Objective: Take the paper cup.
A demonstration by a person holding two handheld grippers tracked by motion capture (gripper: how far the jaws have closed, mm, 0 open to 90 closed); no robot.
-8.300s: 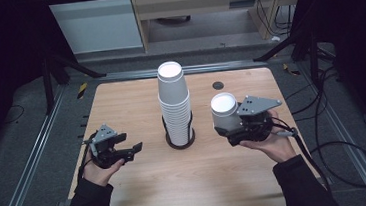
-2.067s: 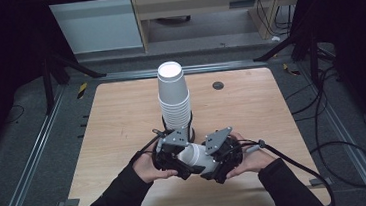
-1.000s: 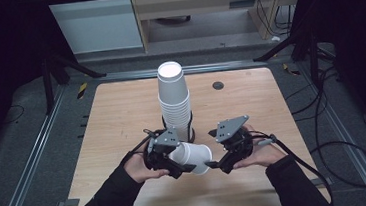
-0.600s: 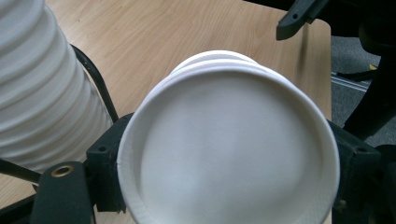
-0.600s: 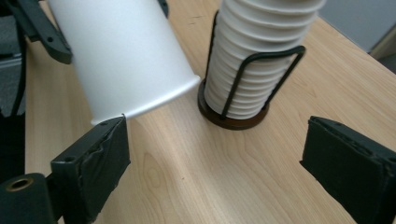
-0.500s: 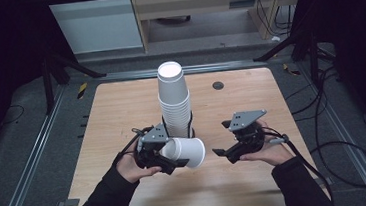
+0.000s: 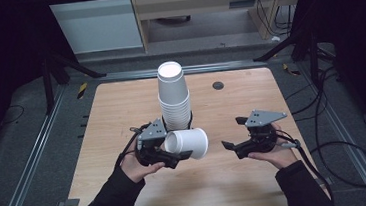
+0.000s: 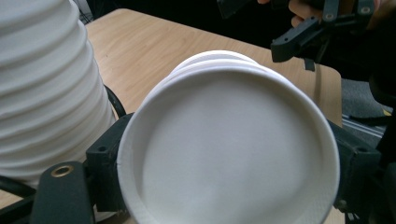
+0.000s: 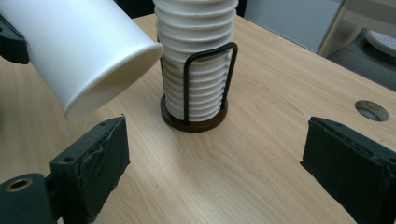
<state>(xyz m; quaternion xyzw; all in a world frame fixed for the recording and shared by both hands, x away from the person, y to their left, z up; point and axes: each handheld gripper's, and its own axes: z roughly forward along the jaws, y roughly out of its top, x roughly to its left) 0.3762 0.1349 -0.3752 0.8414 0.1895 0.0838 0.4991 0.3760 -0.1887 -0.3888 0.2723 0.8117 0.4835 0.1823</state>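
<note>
A single white paper cup (image 7: 188, 143) lies on its side, and my left gripper (image 7: 174, 153) is shut on it near its base. In the left gripper view the cup's round bottom (image 8: 229, 149) faces the camera, with a black jaw on each side of it. My right gripper (image 7: 234, 133) stands open and empty a little to the right of the cup's mouth (image 9: 112, 70), with its jaws wide apart (image 9: 219, 163). A tall stack of white cups (image 7: 173, 94) stands in a wire holder (image 9: 194, 116) just behind the held cup.
The wooden table (image 7: 121, 113) has a round dark hole (image 7: 218, 85) at the back right. Metal rails run along both sides of the table, and cables (image 7: 335, 140) trail on the right. Bare wood lies in front of both hands.
The cup went from my right gripper to my left one. My right gripper opened and drew away to the right, while the left carried the cup slightly left, lying on its side.
</note>
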